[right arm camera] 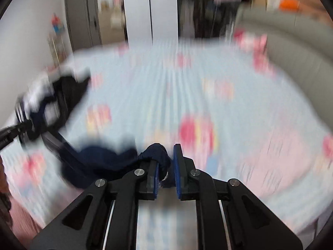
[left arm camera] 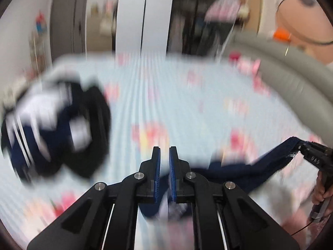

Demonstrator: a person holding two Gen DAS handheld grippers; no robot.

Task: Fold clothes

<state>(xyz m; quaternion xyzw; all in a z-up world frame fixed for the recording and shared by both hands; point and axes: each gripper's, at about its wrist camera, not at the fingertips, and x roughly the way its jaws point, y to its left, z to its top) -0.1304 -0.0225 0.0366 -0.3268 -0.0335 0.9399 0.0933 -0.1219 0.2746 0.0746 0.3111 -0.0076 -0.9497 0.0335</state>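
A navy garment [left arm camera: 249,170] hangs stretched between my two grippers above the bed; both views are motion-blurred. In the left wrist view my left gripper [left arm camera: 164,151] has its blue pads nearly together, with navy cloth bunched low between them. My right gripper [left arm camera: 299,146] pinches the garment's far edge at the right, with a hand [left arm camera: 320,189] on its handle. In the right wrist view my right gripper [right arm camera: 166,156] is shut on a wad of the navy garment [right arm camera: 100,156]. The cloth runs left to my left gripper [right arm camera: 27,125].
The bed has a light blue sheet [left arm camera: 177,95] with pink prints. A heap of dark and white clothes [left arm camera: 56,129] lies at its left side. A grey padded headboard [left arm camera: 291,73] curves along the right. A person's arm [left arm camera: 301,20] is at top right, and white wardrobe doors [left arm camera: 143,14] stand behind.
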